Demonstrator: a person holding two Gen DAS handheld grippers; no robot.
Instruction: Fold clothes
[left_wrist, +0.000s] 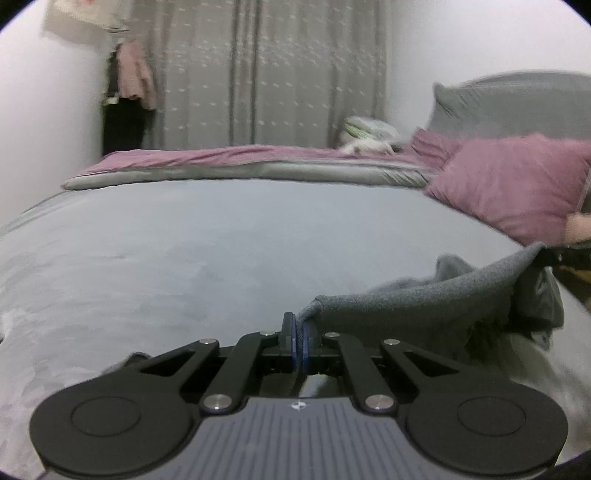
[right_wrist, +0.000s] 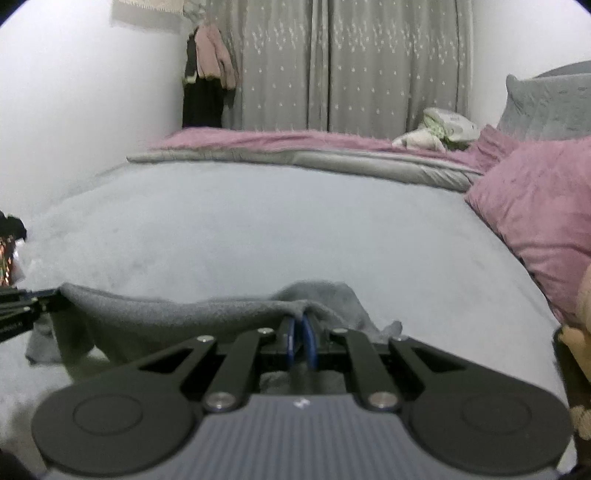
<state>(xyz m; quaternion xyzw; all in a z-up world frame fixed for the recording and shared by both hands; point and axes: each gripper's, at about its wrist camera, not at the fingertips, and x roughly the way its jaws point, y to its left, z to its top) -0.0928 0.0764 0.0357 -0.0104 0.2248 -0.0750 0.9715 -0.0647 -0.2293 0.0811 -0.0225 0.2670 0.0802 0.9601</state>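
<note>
No containers in view, just the bed (left_wrist: 184, 240) with a pale grey cover. I've got the grey garment (left_wrist: 406, 299) strung between both tongs at the near edge of the bed: knit fabric, top edge pulled into a sagging line, the rest hanging in loose folds below it and bunching on the cover. Left tongs (left_wrist: 300, 334) are clamped on one corner of the garment, blue pads pinched together with cloth between them. Right tongs (right_wrist: 300, 328) are clamped on the other corner, fabric draped over the tips. From the right wrist view the left tongs show at the far left edge, gripping the cloth's end; from the left wrist view the right one is at the right edge, mostly hidden by cloth. Both point level across the bed toward the curtain (right_wrist: 351, 62). Pink pillow (left_wrist: 517, 184) sits to the right, folded pink-and-grey duvet (right_wrist: 295, 151) along the far side. A bit of a hand (left_wrist: 580, 225) shows at the right edge.
</note>
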